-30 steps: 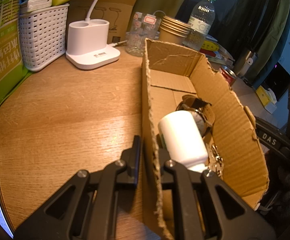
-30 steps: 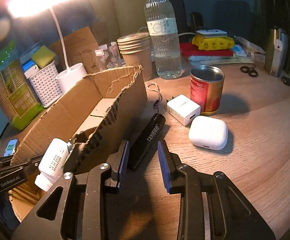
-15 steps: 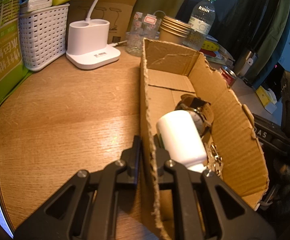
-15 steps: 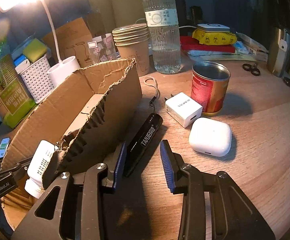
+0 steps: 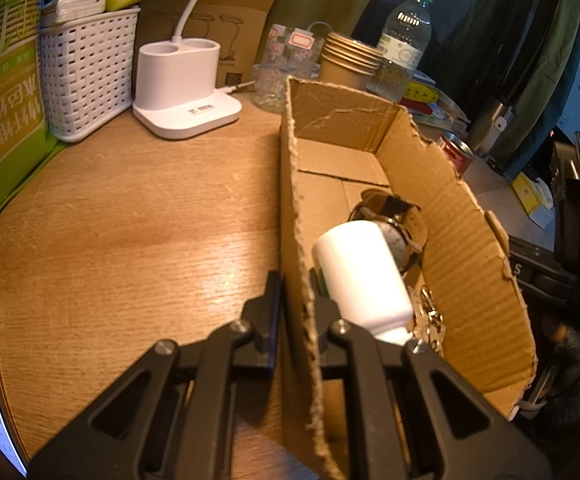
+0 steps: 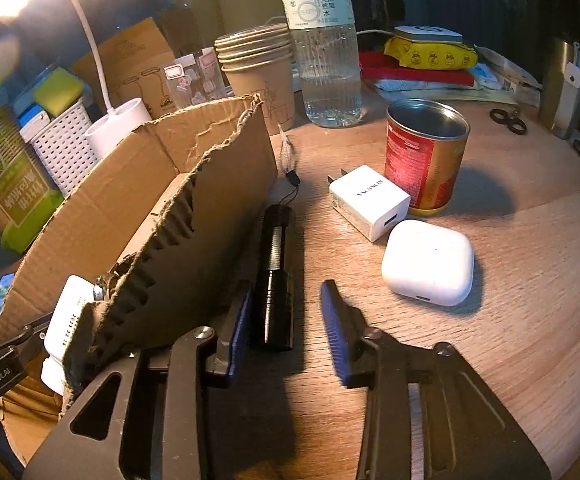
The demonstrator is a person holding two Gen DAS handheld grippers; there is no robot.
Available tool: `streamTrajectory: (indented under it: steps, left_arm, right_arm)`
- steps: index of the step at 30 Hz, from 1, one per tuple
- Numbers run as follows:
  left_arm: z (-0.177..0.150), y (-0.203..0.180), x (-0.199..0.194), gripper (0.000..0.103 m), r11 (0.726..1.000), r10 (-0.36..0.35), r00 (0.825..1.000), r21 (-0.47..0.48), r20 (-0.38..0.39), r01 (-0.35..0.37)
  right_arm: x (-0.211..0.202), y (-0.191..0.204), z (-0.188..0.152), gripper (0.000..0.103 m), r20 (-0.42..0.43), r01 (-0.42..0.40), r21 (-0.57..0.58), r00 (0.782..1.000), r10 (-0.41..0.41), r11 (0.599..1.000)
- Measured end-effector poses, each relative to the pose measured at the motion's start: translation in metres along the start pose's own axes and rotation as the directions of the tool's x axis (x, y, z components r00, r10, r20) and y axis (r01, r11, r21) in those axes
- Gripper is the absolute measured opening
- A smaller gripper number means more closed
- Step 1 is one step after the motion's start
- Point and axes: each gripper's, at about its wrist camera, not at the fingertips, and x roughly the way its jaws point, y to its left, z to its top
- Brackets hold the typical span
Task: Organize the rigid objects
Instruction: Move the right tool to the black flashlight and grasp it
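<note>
Left tongs [image 5: 296, 296] clamp the cardboard box [image 5: 442, 216] wall. Right tongs [image 6: 285, 308], closing, straddle the black flashlight [image 6: 275, 276] lying against the box; charger [image 6: 368, 202] and earbud case [image 6: 428, 262] nearby.

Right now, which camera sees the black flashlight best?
The right wrist view: the black flashlight lies in full sight between the closing right gripper jaws, beside the cardboard box. In the left wrist view that box's wall hides it completely.

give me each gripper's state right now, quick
left gripper: shut on the cardboard box wall, one finger on either side.
right gripper: jaws closing around the black flashlight, pads not pressing on it yet.
</note>
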Motion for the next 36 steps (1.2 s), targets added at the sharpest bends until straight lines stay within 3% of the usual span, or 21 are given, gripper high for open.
streamTrajectory:
  steps: [2,14,36]
  left_arm:
    - [0.0,0.0,0.0,0.009,1.0,0.0,1.0,-0.001,0.0,0.0]
    - [0.0,0.0,0.0,0.009,1.0,0.0,1.0,0.0,0.0,0.0]
    - [0.0,0.0,0.0,0.009,1.0,0.0,1.0,-0.001,0.0,0.0]
  right_arm:
    - [-0.001,0.001,0.0,0.022,0.006,0.002,-0.001,1.0,-0.002,1.0]
    - [-0.023,0.006,-0.005,0.022,0.111,0.083,-0.033,0.991,-0.079,0.996]
    - [-0.063,0.006,-0.006,0.022,0.199,0.075,-0.017,0.978,-0.07,0.997]
